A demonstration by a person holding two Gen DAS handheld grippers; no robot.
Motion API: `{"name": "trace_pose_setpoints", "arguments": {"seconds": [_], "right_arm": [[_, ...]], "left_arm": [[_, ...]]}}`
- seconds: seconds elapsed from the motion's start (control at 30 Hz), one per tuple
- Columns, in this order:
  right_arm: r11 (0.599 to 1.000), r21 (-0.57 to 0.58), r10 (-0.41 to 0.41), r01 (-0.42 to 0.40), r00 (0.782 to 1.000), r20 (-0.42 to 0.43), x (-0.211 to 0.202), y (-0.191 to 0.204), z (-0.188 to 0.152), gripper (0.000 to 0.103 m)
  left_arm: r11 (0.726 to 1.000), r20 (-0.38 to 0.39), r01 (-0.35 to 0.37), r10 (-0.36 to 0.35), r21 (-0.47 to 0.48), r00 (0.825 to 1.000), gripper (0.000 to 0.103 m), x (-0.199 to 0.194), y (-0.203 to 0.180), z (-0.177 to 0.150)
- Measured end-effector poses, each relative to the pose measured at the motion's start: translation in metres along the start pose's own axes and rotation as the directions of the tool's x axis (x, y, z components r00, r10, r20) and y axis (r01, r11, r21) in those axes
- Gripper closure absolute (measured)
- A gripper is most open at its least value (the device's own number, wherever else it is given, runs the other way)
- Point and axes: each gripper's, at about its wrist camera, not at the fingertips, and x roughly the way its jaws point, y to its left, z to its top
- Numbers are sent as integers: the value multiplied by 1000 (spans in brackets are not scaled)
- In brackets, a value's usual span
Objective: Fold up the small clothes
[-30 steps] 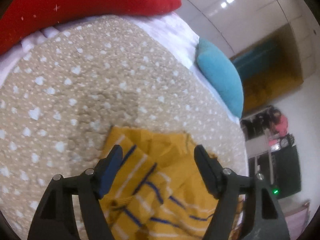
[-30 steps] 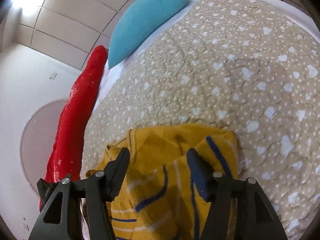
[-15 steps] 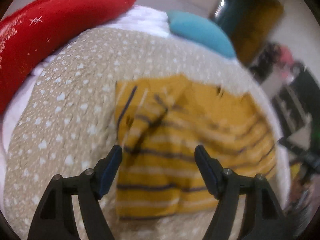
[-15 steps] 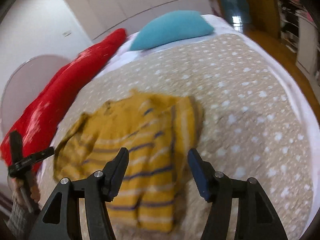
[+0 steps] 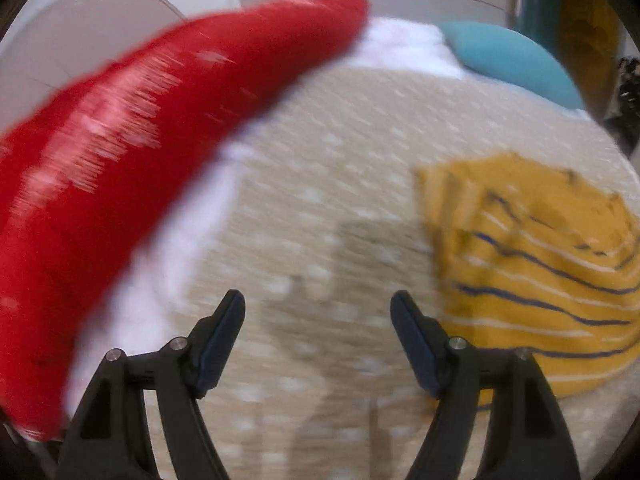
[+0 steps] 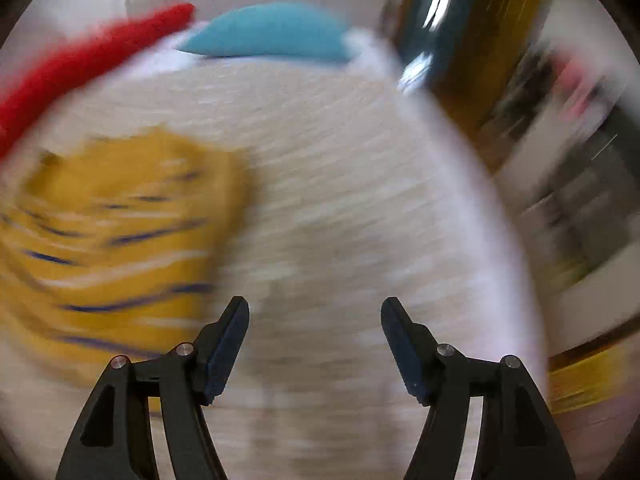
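Garment (image 5: 532, 264): mustard yellow, thin navy and white stripes. It lies on the quilt (image 5: 340, 168), which is beige with small white spots. Bolster (image 5: 132, 140) at the quilt's far-left edge: red, white flecks. Pillow (image 5: 516, 60) at the quilt's far edge: plain teal. Sheet (image 5: 404, 48) under the quilt: white.

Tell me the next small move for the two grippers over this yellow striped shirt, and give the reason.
Probably bring both grippers back toward the yellow striped shirt. The left gripper and right gripper are both open and hold nothing, each with only the beige spotted quilt between its fingers. The shirt lies to the side of each, and both views are blurred.
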Motion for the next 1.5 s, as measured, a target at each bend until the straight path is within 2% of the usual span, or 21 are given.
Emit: {"name": "trace_pose_setpoints", "arguments": {"seconds": [0.03,0.1,0.13,0.17,0.27,0.37,0.43,0.47,0.53,0.67,0.7,0.73,0.83,0.9,0.97,1.0,1.07,1.13,1.23,1.4,1.5], "right_arm": [[990,-62,-124,125,992,23,-6,-9,0,31],[958,-114,-261,265,964,45,-13,-27,0,30],[958,-111,-260,264,965,46,-18,-34,1,30],[967,-98,-233,236,972,44,-22,-40,2,30],[998,-19,-55,56,997,54,-37,-42,4,30],[986,69,150,-154,987,57,-36,-25,7,30],[949,115,288,-294,955,63,-34,-2,8,35],[931,127,337,-343,939,70,-34,6,11,45],[882,153,438,-446,895,86,-30,32,21,52],[769,188,600,-611,792,114,-17,72,42,52],[740,190,637,-645,763,108,-9,84,50,52],[733,186,649,-654,755,97,-2,94,57,52],[760,174,630,-627,775,43,33,123,80,52],[777,196,609,-598,793,8,59,131,91,52],[766,241,615,-596,789,-4,80,127,98,53],[753,269,621,-600,784,9,89,124,102,53],[765,315,588,-562,809,15,103,117,110,51],[726,371,618,-578,786,15,120,112,110,51],[711,377,628,-593,777,36,121,111,109,51],[754,354,580,-554,813,37,95,106,109,50],[775,326,549,-542,832,80,69,85,110,46]], "left_arm": [[995,31,-100,100,18,995,28,-8,11,5],[962,96,-268,263,46,960,28,-18,29,12],[938,126,-343,334,55,934,28,-26,41,14],[938,129,-344,336,50,933,28,-30,49,17],[989,107,-145,145,-4,984,28,-41,63,19],[998,93,40,-36,-38,995,28,-41,50,15],[983,81,180,-177,-41,981,28,-32,20,15],[972,78,232,-229,-38,970,28,-31,5,14],[936,74,353,-351,-8,933,28,-25,-29,13],[850,20,522,-524,67,851,28,-9,-97,19],[836,-5,541,-543,95,840,28,1,-117,22],[834,-20,539,-540,115,841,28,4,-131,22],[848,-63,506,-503,155,862,28,37,-161,38],[869,-77,492,-487,58,870,28,72,-153,58],[877,-84,477,-480,-57,873,28,102,-136,72],[875,-87,472,-481,-111,872,28,115,-126,76],[846,-87,488,-514,-217,853,28,139,-105,81],[817,-79,518,-551,-253,831,28,148,-95,80],[821,-68,527,-552,-220,831,28,148,-96,79],[851,-69,481,-504,-212,861,28,126,-96,77],[852,-46,475,-496,-220,867,28,103,-78,72]]}}
